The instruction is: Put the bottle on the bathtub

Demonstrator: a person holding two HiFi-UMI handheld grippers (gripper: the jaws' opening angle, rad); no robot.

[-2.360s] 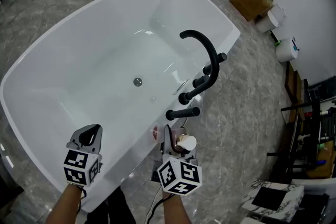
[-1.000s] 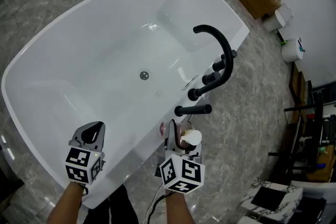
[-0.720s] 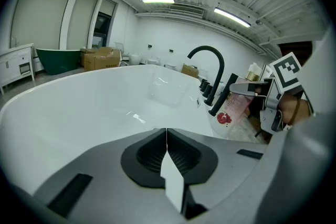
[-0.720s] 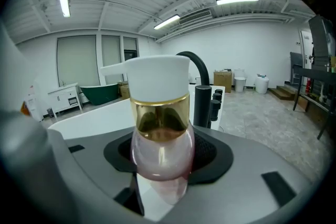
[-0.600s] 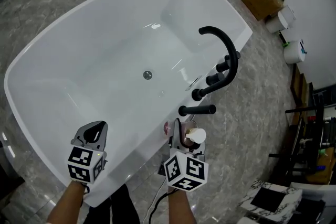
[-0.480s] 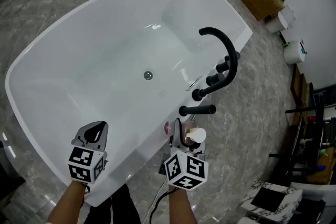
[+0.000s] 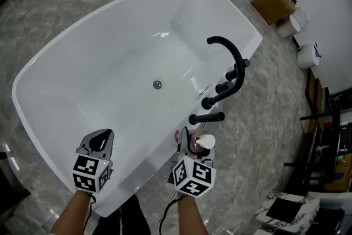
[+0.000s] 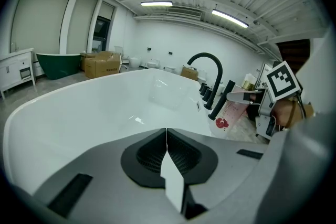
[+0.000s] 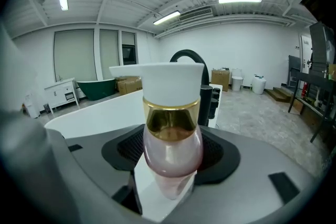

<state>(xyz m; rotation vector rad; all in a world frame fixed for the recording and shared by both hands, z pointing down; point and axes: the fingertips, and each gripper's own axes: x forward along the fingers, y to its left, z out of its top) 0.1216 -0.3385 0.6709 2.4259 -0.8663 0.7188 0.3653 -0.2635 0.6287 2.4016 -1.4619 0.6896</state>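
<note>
Right hand-held gripper (image 9: 173,162), jaws just opening, loose around my bottle (image 9: 172,139): light, stiff, glossy pink bulb, likely slippery, top-heavy under its cap (image 9: 168,81); I'd grip the bulb.

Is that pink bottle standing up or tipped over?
Upright. The bottle shows its white cap above the gold collar and pink body, and in the left gripper view it runs parallel to the standing faucet handles.
</note>
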